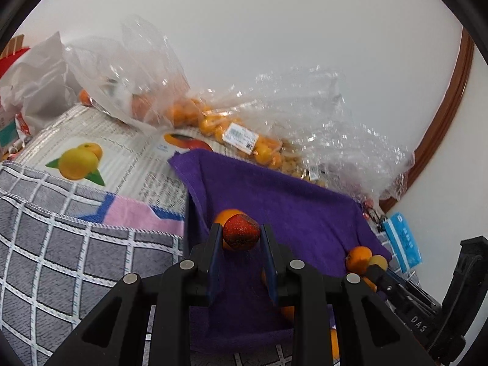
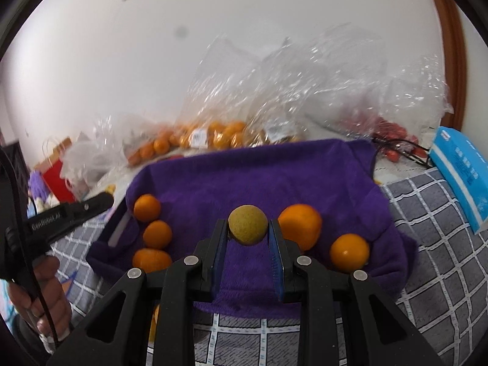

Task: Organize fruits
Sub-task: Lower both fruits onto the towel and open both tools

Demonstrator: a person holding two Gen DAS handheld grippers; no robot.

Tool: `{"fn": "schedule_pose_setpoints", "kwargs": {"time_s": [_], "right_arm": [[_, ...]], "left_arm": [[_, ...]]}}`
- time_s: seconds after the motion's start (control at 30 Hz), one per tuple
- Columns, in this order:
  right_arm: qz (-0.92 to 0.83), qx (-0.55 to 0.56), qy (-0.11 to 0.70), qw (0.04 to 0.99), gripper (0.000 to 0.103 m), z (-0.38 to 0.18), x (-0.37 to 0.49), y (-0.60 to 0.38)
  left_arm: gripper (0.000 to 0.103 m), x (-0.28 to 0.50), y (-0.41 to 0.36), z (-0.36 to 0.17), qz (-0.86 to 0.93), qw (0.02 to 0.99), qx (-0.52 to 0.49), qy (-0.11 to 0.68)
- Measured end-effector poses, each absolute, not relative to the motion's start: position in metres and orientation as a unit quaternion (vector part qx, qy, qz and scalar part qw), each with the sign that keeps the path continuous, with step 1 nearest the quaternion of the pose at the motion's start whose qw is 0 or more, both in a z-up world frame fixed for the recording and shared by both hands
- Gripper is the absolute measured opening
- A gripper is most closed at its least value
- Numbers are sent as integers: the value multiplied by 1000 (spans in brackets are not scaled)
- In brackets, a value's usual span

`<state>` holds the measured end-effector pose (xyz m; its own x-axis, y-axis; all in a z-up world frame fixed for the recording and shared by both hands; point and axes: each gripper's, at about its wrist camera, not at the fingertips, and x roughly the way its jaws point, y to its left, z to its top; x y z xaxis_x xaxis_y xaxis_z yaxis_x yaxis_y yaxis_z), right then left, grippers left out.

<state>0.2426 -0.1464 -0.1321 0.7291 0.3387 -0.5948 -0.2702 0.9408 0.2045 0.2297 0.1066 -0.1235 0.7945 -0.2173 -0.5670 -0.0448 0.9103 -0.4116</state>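
A red strawberry [image 1: 241, 233] sits between the blue pads of my left gripper [image 1: 241, 235], which is shut on it above a purple towel [image 1: 289, 201]. Just behind it an orange [image 1: 227, 215] lies on the towel. My right gripper [image 2: 248, 228] is shut on a round yellow-green fruit [image 2: 248, 225] over the same purple towel [image 2: 250, 177]. Three small oranges [image 2: 157, 234] line up on the towel's left side. Two more oranges [image 2: 300, 224] lie at its right. The other gripper [image 2: 61, 216] shows at the left edge of the right wrist view, held by a hand [image 2: 45, 289].
Clear plastic bags of small oranges [image 1: 213, 122] and red fruit [image 2: 393, 134] pile up along the wall behind the towel. A grey checked cloth [image 1: 61, 244] covers the surface. A fruit-printed newspaper [image 1: 100, 149] lies at left, a blue packet [image 2: 463, 164] at right.
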Motion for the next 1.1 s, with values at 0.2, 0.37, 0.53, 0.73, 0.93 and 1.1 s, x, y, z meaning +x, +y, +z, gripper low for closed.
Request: {"fn": "schedule_pose_setpoints", "kwargs": {"time_s": [0.2,0.37,0.53,0.73,0.93,1.1], "right_arm": [[151,12,362,920,27,-149,246,-131],[150,-4,365,919,27,-151,245,-127],[149,0,367,918,27,-152,246,-129],[145,-11,364,920,27,-152,246,-125],[149,-6,357,922,27,-151,244,-127],[147,2,348,926,28,-148,239,-131]], "left_arm": [[24,235,97,-133,-45,919,-188,343],[24,237,92,-137,-47,916,-182,355],[24,239,91,-139,-43,913,-180,362],[24,241,90,-142,-43,911,-182,368],[24,242,85,-142,-40,915,-167,366],[24,243,86,-142,-42,913,-170,369]]}}
